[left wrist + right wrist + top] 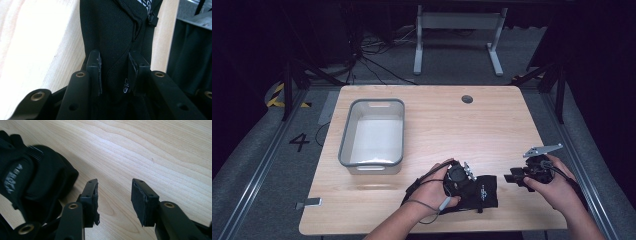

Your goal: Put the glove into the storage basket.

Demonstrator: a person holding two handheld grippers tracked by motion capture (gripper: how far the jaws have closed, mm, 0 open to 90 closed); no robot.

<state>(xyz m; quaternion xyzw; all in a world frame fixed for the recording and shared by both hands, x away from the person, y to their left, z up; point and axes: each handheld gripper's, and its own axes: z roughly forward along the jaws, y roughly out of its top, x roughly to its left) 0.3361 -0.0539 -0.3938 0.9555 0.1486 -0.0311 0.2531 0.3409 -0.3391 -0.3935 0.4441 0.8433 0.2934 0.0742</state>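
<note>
The black pouch point(482, 192) lies on the desk point(447, 125) near its front edge, right of the middle, with a strap and white lettering on its fabric. Your left tongs point(114, 72) are pinching it: in the left gripper view the pads press into a fold of the cloth from both sides, low on its body, below the strap. That hold looks narrow, so I'd judge the pouch may sag or twist once it comes off the desk. Lift slowly and watch that the fold does not slide out between the pads; if it creeps, set it down and take a deeper bite.

Your right tongs point(113, 197) stand spread over bare wood, with nothing between them, just beside the pouch's right edge. Use them to steady or catch the loose end if the cloth swings.

The grey bin point(373, 136) sits well apart, at the left of the desk, and looks the likely place to drop it. Carry the pouch high enough to clear the rim.
</note>
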